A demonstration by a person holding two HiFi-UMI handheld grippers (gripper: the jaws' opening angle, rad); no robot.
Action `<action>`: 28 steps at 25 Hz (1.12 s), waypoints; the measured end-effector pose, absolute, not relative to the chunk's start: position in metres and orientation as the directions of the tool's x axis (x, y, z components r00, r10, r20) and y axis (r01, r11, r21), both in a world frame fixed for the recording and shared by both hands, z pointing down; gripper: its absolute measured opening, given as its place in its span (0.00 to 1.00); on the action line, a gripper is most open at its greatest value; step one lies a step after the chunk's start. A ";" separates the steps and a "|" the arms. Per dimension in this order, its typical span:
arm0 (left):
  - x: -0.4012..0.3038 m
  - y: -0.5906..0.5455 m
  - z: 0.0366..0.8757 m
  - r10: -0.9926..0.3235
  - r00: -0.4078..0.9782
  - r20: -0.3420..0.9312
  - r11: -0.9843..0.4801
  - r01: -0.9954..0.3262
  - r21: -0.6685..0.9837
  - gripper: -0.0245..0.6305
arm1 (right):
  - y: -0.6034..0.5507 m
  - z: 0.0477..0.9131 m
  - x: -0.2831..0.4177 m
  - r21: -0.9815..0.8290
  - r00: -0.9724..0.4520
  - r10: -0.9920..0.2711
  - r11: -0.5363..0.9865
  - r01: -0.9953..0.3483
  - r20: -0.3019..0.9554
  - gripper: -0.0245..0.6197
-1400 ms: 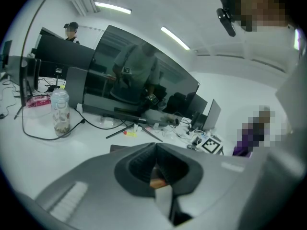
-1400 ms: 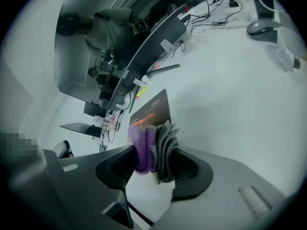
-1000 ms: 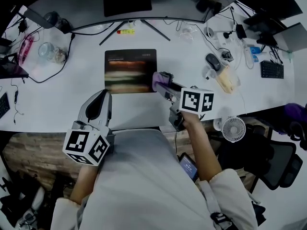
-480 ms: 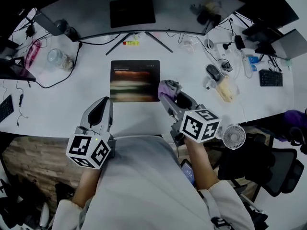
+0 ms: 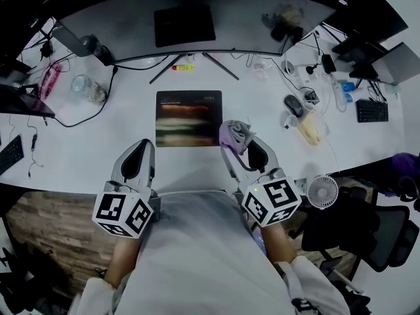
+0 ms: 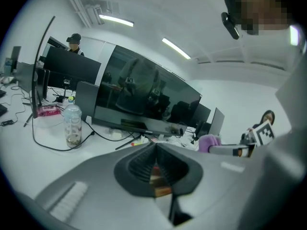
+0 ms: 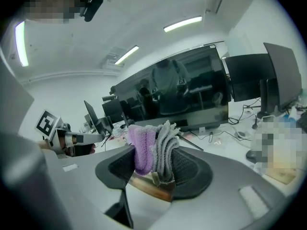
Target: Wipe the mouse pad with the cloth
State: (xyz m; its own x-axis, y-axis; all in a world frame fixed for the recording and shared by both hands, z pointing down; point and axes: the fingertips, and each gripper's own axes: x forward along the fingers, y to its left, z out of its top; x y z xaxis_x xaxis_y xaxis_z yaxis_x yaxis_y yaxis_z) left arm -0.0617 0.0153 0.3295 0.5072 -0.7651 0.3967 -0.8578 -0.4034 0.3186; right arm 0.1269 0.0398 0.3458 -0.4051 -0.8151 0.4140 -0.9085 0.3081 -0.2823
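Observation:
The dark mouse pad (image 5: 189, 118) with blurred coloured bands lies flat on the white desk (image 5: 98, 146), in front of the monitor stand. A purple and grey cloth (image 5: 235, 134) is bunched just off the pad's lower right corner, and my right gripper (image 5: 239, 143) is shut on it. In the right gripper view the folded cloth (image 7: 152, 150) sticks up between the jaws. My left gripper (image 5: 140, 148) hovers near the desk's front edge, left of and below the pad, shut with nothing in it. The left gripper view also catches the cloth (image 6: 209, 142) off to the right.
A curved monitor (image 5: 190, 18) on a splayed stand spans the back. A glass jar (image 5: 85, 87) and cables sit at the left. A mouse (image 5: 293, 104), a wooden item (image 5: 308, 125), a keyboard (image 5: 371, 110) and clutter lie at the right. A small fan (image 5: 321, 190) stands by the front edge.
The right gripper, still holding the cloth, has drawn back off the pad's right edge toward the desk's front. The left gripper has kept its place near the front edge.

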 end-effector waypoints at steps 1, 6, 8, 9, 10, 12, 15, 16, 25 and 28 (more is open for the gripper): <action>-0.062 0.016 0.328 -0.769 0.503 0.395 -0.403 -0.861 0.311 0.04 | 0.042 0.344 0.127 -0.270 -0.398 -0.821 0.307 -0.913 0.410 0.36; -0.063 0.017 0.328 -0.778 0.488 0.394 -0.402 -0.870 0.284 0.04 | 0.045 0.336 0.137 -0.210 -0.322 -0.862 0.257 -0.943 0.391 0.35; -0.062 0.019 0.328 -0.778 0.489 0.396 -0.402 -0.870 0.284 0.04 | 0.046 0.337 0.141 -0.191 -0.304 -0.867 0.246 -0.950 0.396 0.35; -0.060 0.019 0.328 -0.776 0.490 0.396 -0.404 -0.870 0.284 0.04 | 0.047 0.338 0.143 -0.187 -0.299 -0.866 0.242 -0.952 0.401 0.35; -0.059 0.020 0.329 -0.776 0.491 0.397 -0.405 -0.869 0.284 0.04 | 0.047 0.339 0.145 -0.184 -0.296 -0.865 0.240 -0.953 0.405 0.35; -0.058 0.021 0.328 -0.775 0.492 0.396 -0.407 -0.869 0.282 0.04 | 0.049 0.340 0.148 -0.179 -0.295 -0.863 0.241 -0.954 0.411 0.34; -0.057 0.022 0.327 -0.779 0.490 0.391 -0.408 -0.870 0.277 0.04 | 0.050 0.341 0.154 -0.169 -0.289 -0.863 0.239 -0.956 0.415 0.34; -0.057 0.022 0.327 -0.781 0.489 0.389 -0.408 -0.870 0.276 0.04 | 0.050 0.341 0.156 -0.169 -0.287 -0.864 0.237 -0.957 0.414 0.34; -0.061 0.023 0.316 -0.792 0.483 0.373 -0.408 -0.874 0.265 0.04 | 0.048 0.332 0.153 -0.167 -0.300 -0.871 0.253 -0.953 0.390 0.34; -0.064 0.024 0.314 -0.792 0.478 0.379 -0.404 -0.876 0.262 0.04 | 0.047 0.331 0.146 -0.180 -0.317 -0.867 0.266 -0.947 0.384 0.34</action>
